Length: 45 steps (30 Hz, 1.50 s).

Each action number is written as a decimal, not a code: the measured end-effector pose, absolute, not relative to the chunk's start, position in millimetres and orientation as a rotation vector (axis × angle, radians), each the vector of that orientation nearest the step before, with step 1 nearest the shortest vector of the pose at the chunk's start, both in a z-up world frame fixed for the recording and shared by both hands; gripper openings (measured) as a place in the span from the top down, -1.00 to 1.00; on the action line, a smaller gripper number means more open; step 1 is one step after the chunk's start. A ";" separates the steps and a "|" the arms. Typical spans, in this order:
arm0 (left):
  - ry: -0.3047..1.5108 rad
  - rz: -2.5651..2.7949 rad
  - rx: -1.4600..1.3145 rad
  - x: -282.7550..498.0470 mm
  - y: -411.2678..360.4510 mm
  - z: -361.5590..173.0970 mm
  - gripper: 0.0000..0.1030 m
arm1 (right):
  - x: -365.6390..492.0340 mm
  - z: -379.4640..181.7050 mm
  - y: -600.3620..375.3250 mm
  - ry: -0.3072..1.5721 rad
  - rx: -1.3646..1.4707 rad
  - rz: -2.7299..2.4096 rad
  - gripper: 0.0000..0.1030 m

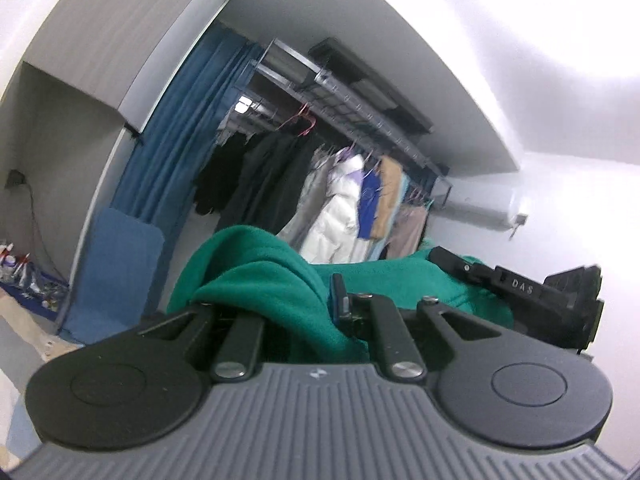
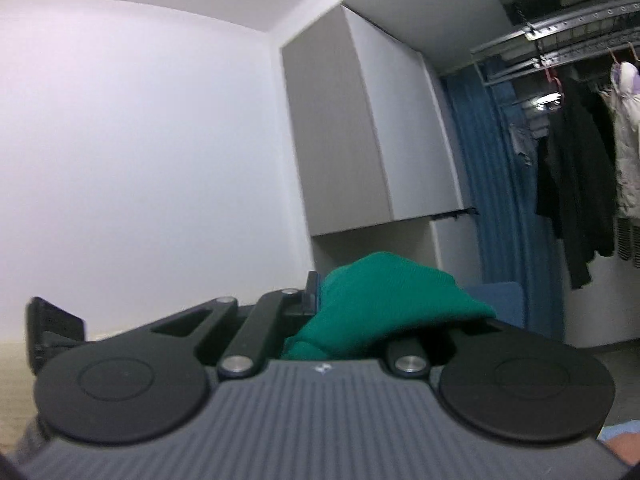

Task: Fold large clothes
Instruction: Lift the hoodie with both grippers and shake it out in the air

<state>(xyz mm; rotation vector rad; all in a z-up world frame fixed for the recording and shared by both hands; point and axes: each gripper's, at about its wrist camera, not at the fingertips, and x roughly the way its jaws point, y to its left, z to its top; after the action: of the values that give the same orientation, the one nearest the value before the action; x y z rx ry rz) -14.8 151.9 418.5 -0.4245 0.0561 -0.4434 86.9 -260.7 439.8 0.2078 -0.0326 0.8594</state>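
Green fleece garment [image 1: 256, 276], thick and knitted-looking, is held up in the air by both tools, with the wardrobe rail of hanging coats and jackets [image 1: 320, 184] and the blue pleated curtain [image 1: 176, 140] behind it rather than any table below. In the left wrist view the left gripper [image 1: 304, 312] is pinched on a bunched fold of the cloth, which spills over its linkage and covers one finger; the other black tool [image 1: 520, 288] shows at the right edge, the fabric stretching toward it. In the right wrist view the right gripper [image 2: 360, 308] is likewise clamped on a mound of the same cloth, one black finger [image 2: 311, 292] standing just beside the fold and the other hidden under it, with the grey wall cabinet [image 2: 360, 140] beyond. By my judgement the piece is soft, limp and fairly bulky, light enough to lift yet prone to sag and drag between the two holds, and its fuzzy surface should grip well and not slide. Best holds look to be two matching corners or the shoulder seams, taken through a single layer, since thick bunches like these may let inner layers creep loose when it is spread.
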 end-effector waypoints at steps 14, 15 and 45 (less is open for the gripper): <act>0.391 -0.218 -0.475 257.3 182.4 194.7 0.75 | 316.3 255.0 -190.2 0.279 0.178 0.702 0.80; 0.412 -0.203 -0.469 279.9 187.1 172.8 0.75 | 341.0 233.0 -182.7 0.307 0.177 0.685 0.80; 0.782 -0.020 -0.387 500.9 224.9 -100.1 -0.19 | 494.8 -82.4 -112.3 0.661 0.175 0.567 -0.31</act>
<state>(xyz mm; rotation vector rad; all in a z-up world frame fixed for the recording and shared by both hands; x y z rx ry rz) 500.9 224.9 -100.1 -0.3875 0.7820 -0.0203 494.8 -112.3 -82.4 0.1751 0.6609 0.5666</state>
